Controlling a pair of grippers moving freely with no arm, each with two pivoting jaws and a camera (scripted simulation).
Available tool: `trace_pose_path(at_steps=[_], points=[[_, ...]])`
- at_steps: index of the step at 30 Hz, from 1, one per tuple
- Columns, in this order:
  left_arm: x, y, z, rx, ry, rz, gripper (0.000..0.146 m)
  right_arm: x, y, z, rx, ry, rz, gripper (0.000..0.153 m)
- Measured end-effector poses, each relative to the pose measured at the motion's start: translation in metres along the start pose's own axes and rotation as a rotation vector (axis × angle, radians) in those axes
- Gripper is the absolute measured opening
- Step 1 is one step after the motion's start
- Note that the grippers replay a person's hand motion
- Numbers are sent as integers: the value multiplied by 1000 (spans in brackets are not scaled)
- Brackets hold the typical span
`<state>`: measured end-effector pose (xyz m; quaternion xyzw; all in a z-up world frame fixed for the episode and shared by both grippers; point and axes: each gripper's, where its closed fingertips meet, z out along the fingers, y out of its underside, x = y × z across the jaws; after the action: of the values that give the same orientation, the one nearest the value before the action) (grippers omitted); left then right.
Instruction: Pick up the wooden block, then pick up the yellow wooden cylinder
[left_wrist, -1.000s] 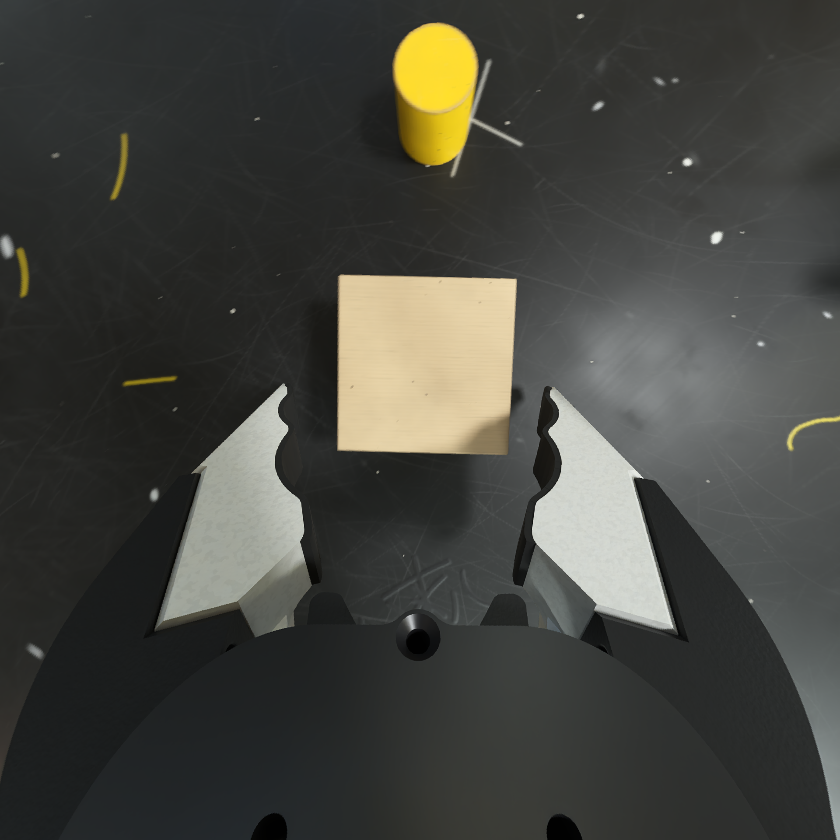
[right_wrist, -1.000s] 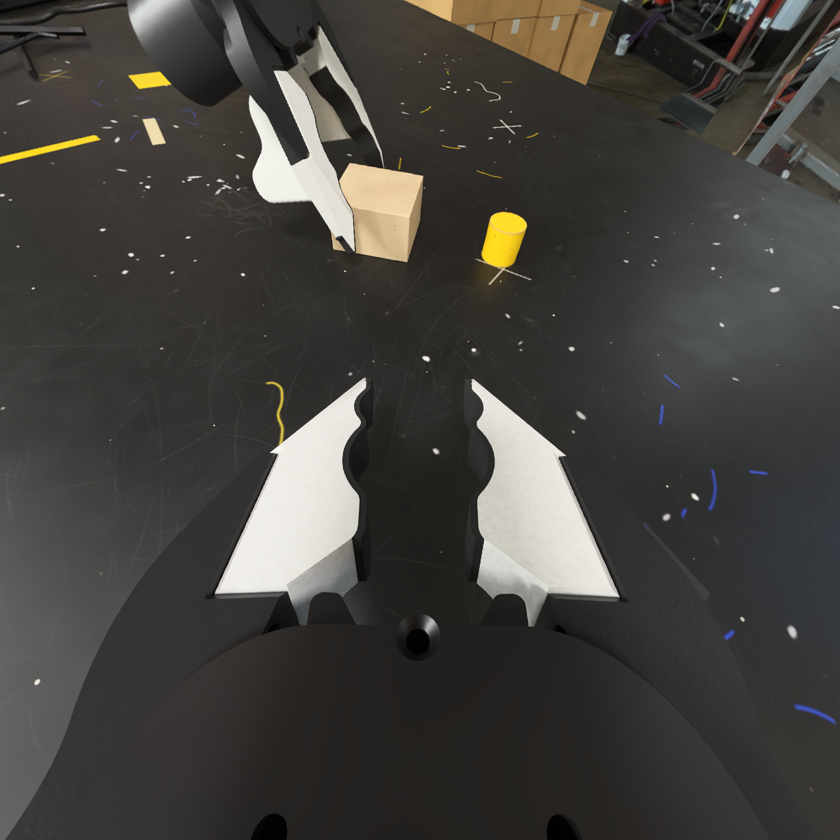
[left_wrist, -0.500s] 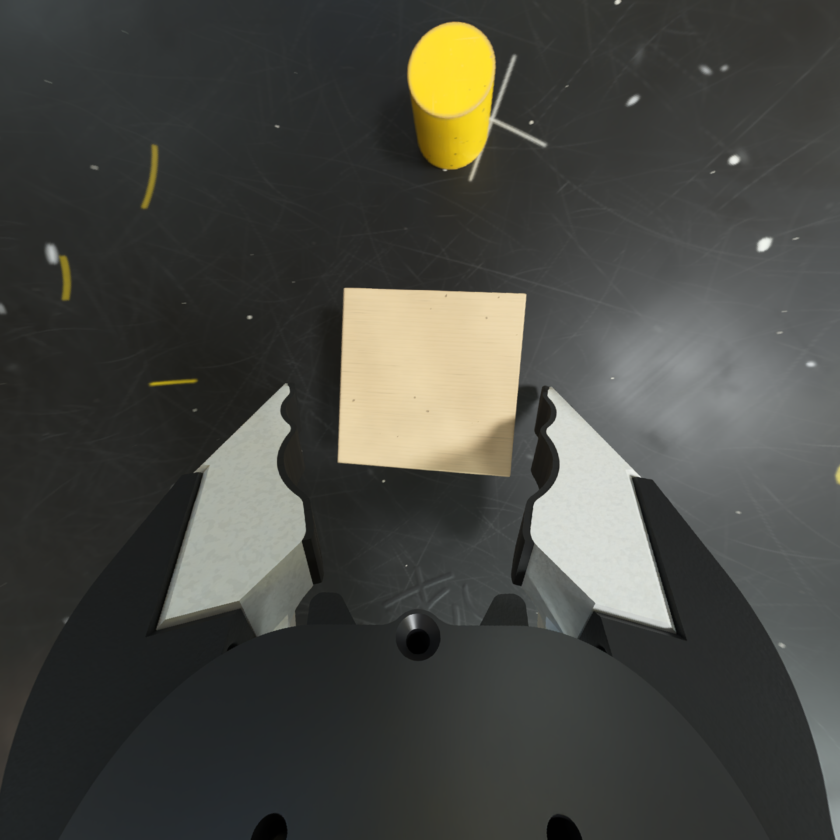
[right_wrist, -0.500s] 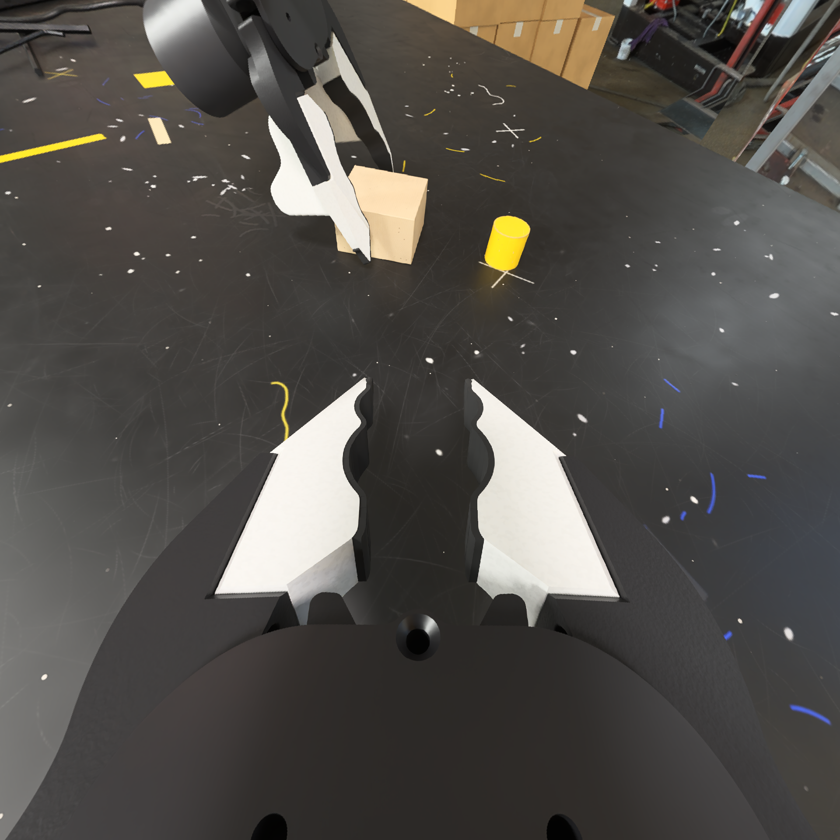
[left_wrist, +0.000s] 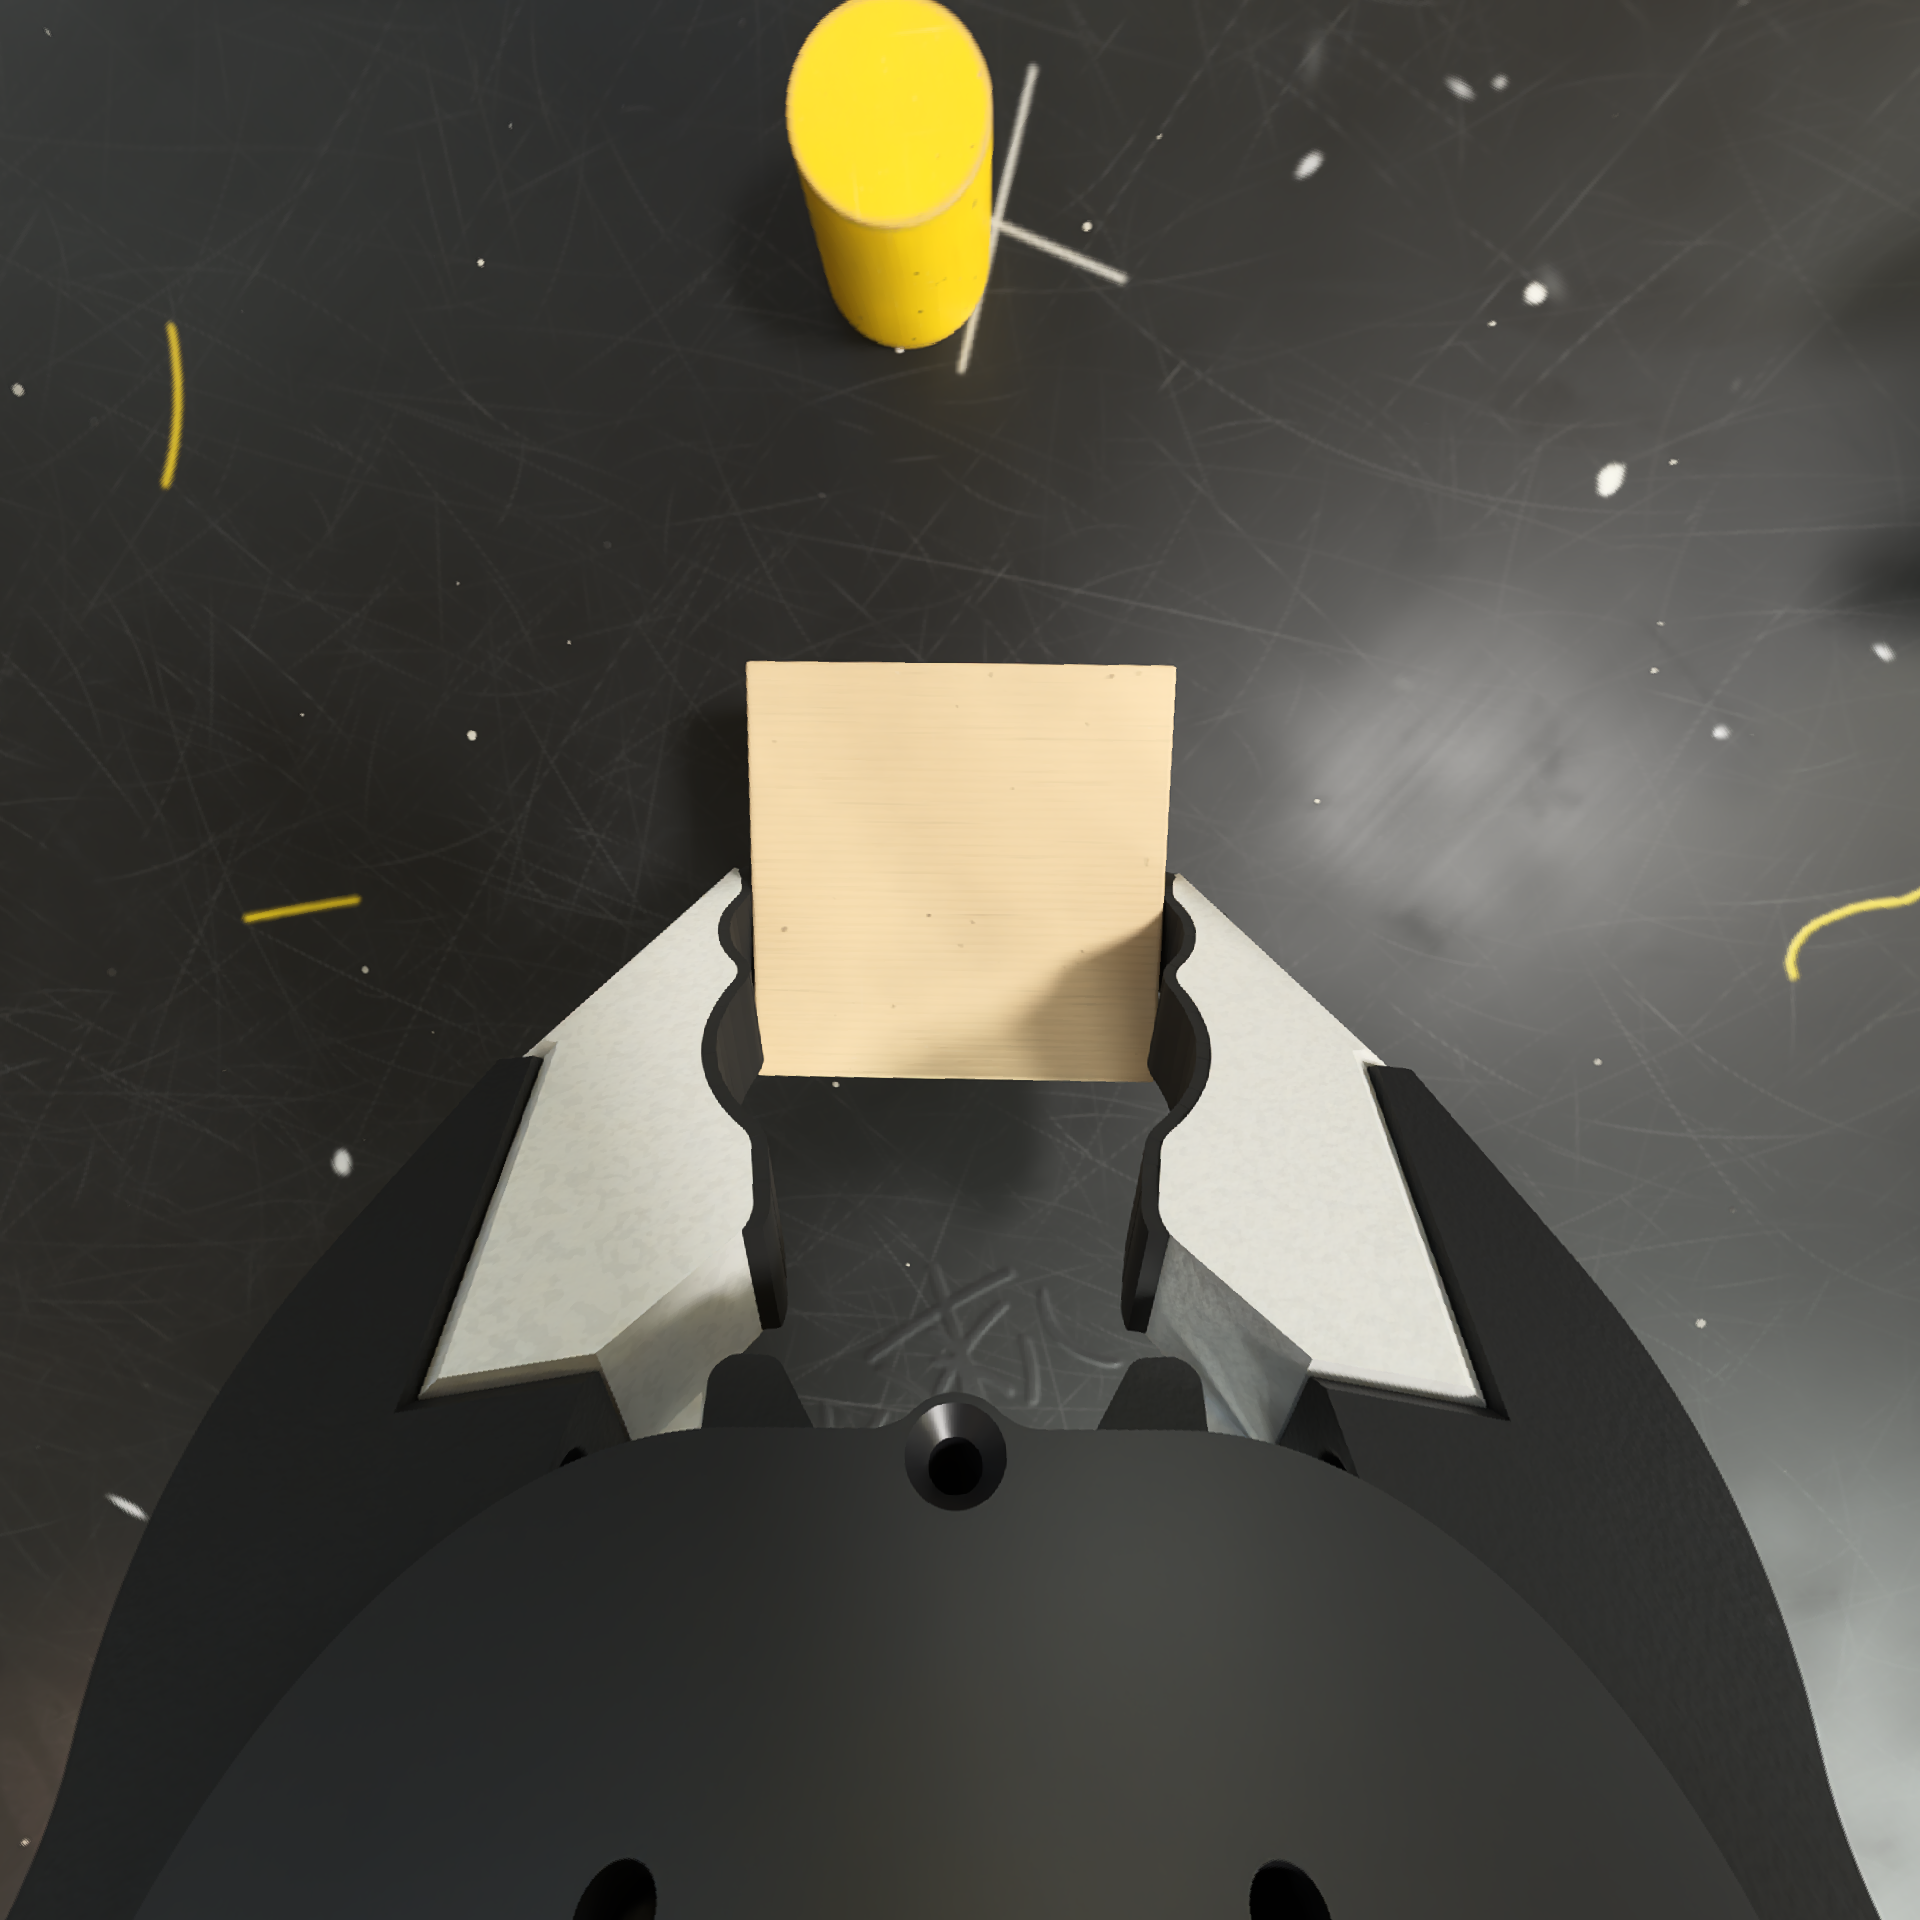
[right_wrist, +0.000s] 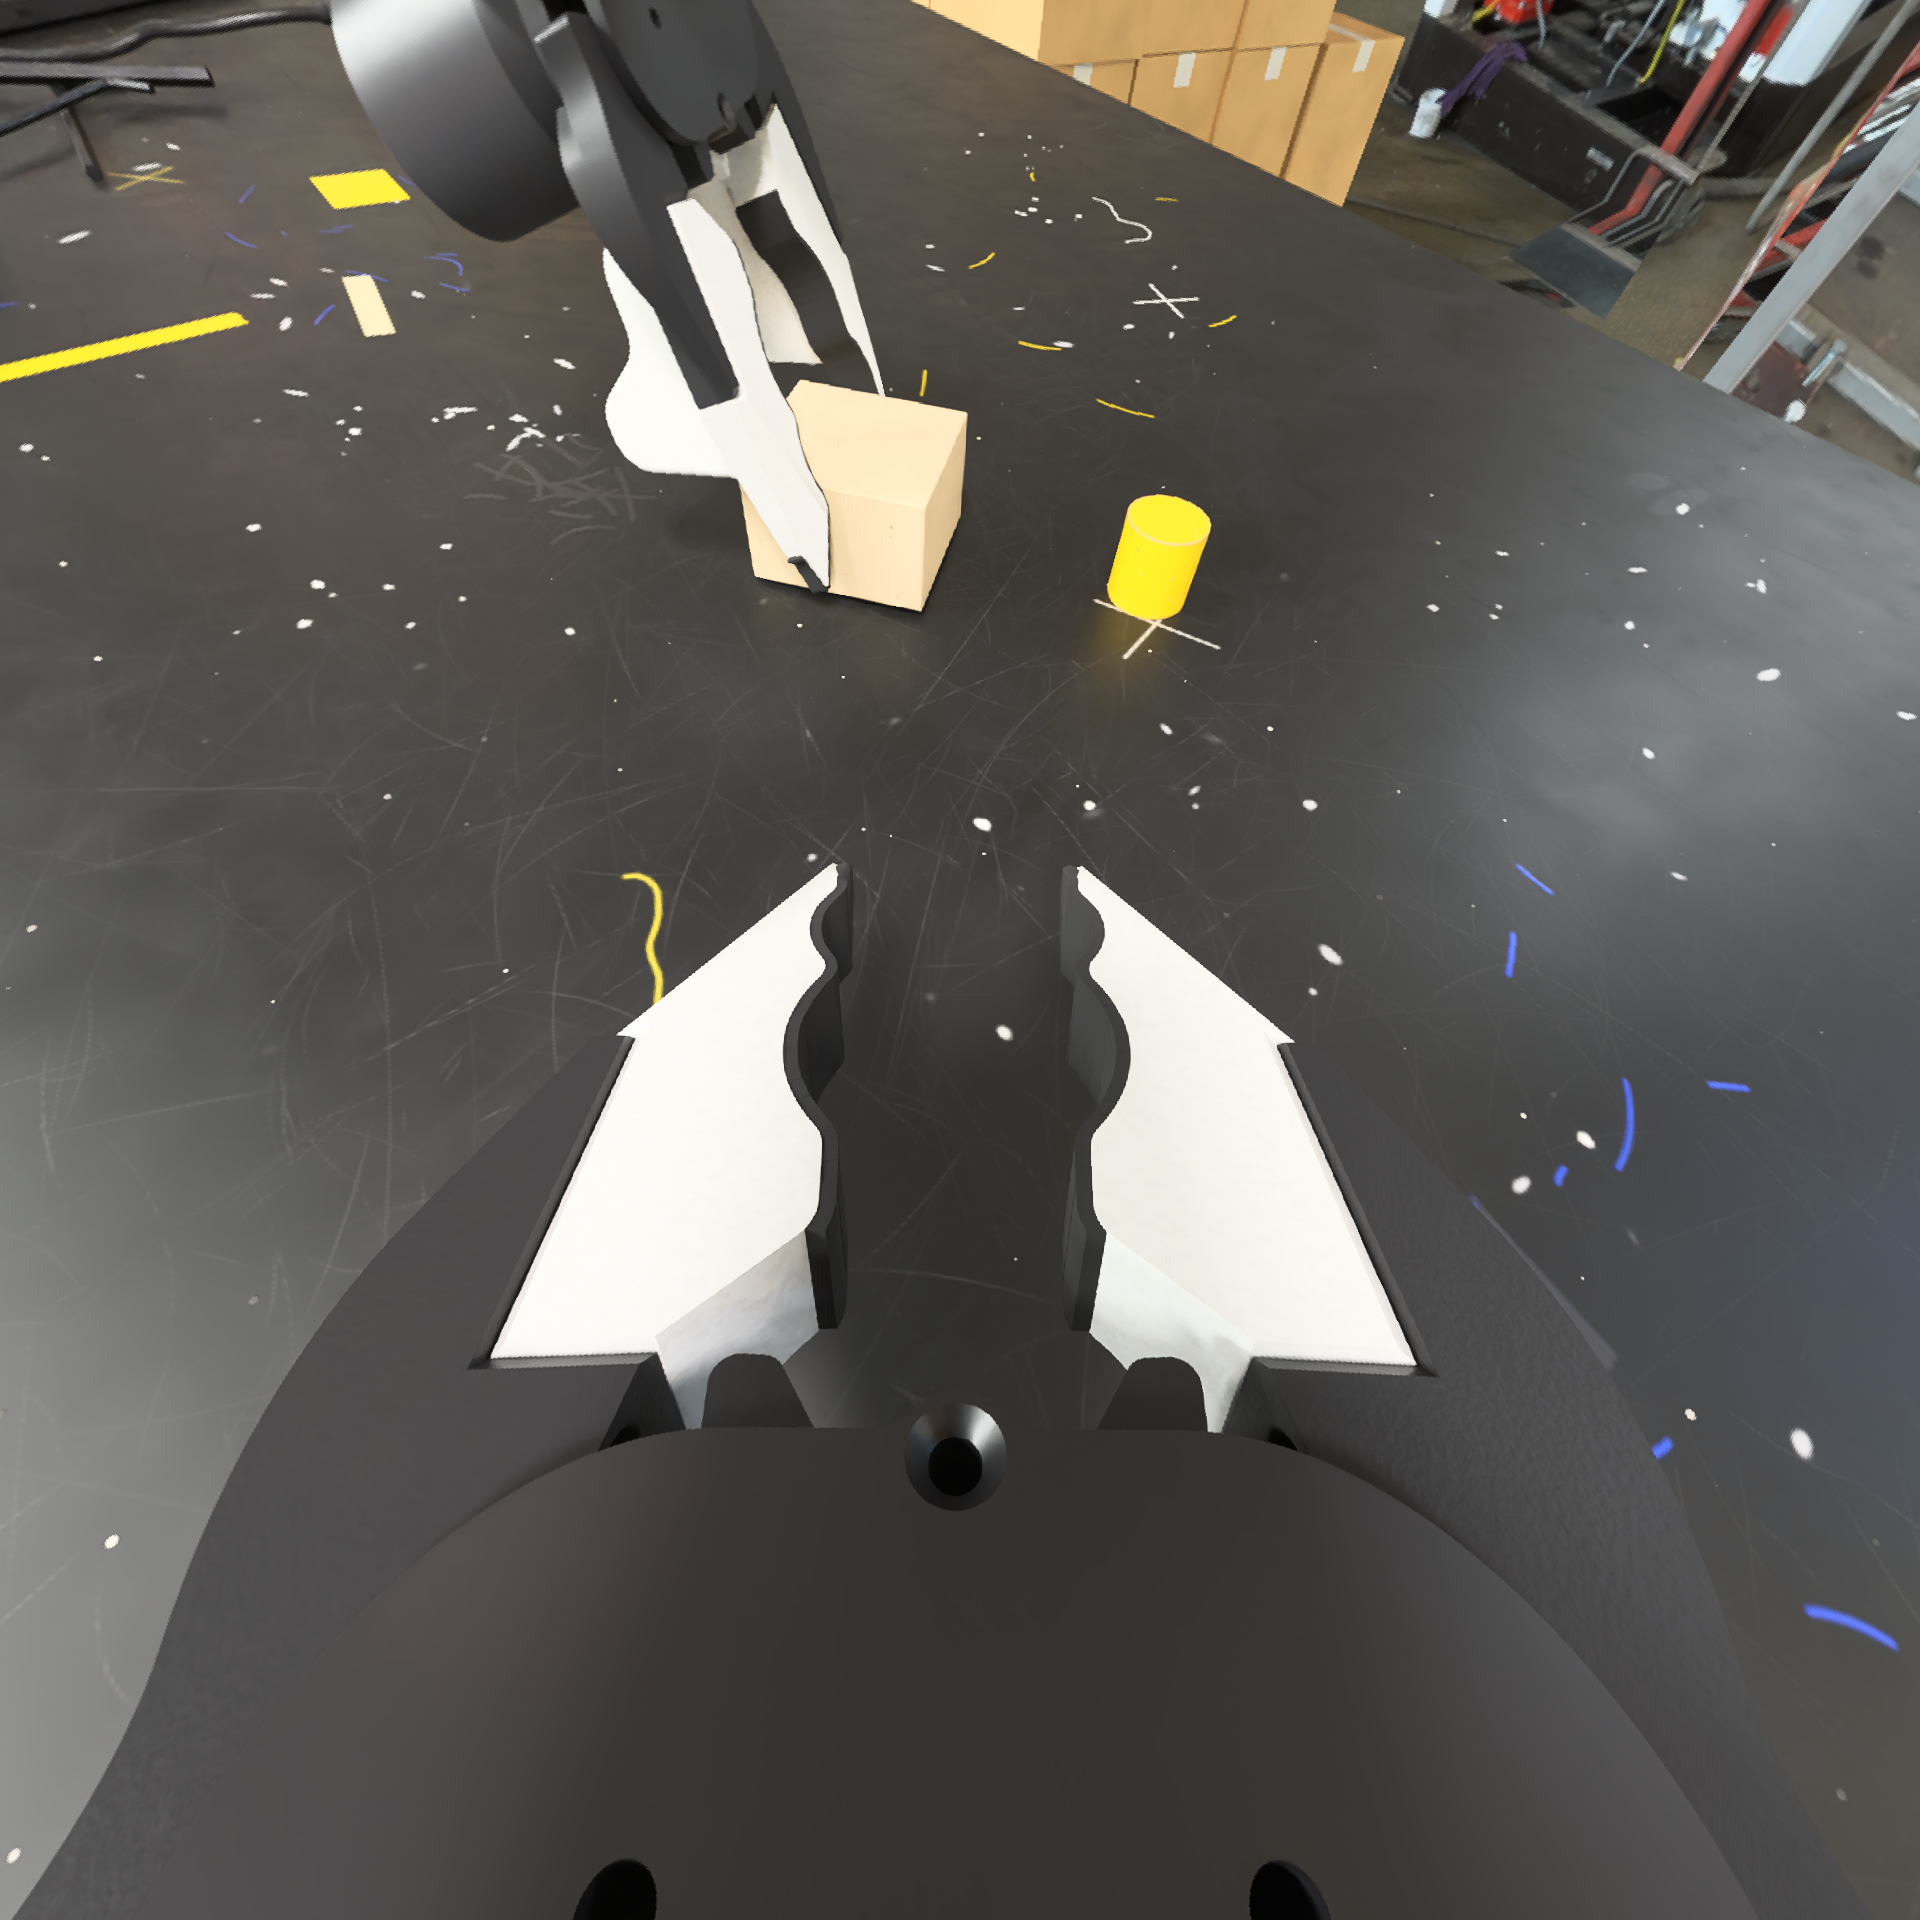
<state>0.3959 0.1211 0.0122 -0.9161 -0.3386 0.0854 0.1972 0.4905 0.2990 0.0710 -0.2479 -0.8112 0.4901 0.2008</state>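
The tan wooden block (left_wrist: 961, 790) sits on the black table (left_wrist: 416, 623), seen from above in the left wrist view. My left gripper (left_wrist: 957, 876) is shut on it, one finger against each side of its near half. The yellow wooden cylinder (left_wrist: 894, 177) stands upright beyond the block. In the right wrist view the block (right_wrist: 904, 488) rests on the table with the left gripper (right_wrist: 846, 485) tilted down over it, and the cylinder (right_wrist: 1158, 556) stands to its right. My right gripper (right_wrist: 957, 873) is open and empty, low over the table, well short of both.
A white cross mark (right_wrist: 1153, 629) lies on the table at the cylinder's base. Cardboard boxes (right_wrist: 1226, 73) stand past the table's far edge. Metal racks (right_wrist: 1766, 156) stand at the far right. Paint specks and yellow and blue squiggles mark the surface.
My left gripper moved forward around the block and its fingers closed onto the block's sides. The right gripper kept its opening and barely moved.
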Motion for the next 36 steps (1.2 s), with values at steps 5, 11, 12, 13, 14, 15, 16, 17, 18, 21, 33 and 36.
trace_pose_path(at_steps=[5, 11, 12, 13, 14, 15, 16, 17, 18, 21, 33, 36], points=[[11, 6, -6, 25, -3, 13, 76, 2, 0, -1, 2, 2, 5, 40], [17, 6, -28, 148, -49, -1, 76, 2, -1, 0, 2, 2, 3, 40], [16, 4, -35, 195, -81, 9, 76, 2, -1, 0, 3, 4, 3, 40], [16, 2, -42, 244, -124, 18, 76, 3, -1, 0, 3, 5, 4, 40], [16, 1, -48, 295, -168, 29, 76, 3, -2, 0, 5, 4, 7, 40], [16, 2, -52, 346, -207, 40, 76, 4, -2, 1, 6, 3, 12, 40], [17, 4, -55, 389, -243, 51, 76, 5, -4, 2, 6, 5, 20, 40], [18, 7, -56, 418, -276, 55, 76, 6, -5, 3, 4, 7, 29, 40], [19, 10, -55, 436, -300, 55, 76, 8, -8, 5, 1, 9, 41, 40], [23, 16, -54, 462, -333, 76, 76, 18, -21, 20, -40, 32, 57, 40], [12, 22, -65, 516, -394, 73, 76, 73, -54, 170, -539, 48, 64, 44], [11, 26, -64, 512, -395, 76, 76, 72, -45, 182, -649, 70, 44, 44]])
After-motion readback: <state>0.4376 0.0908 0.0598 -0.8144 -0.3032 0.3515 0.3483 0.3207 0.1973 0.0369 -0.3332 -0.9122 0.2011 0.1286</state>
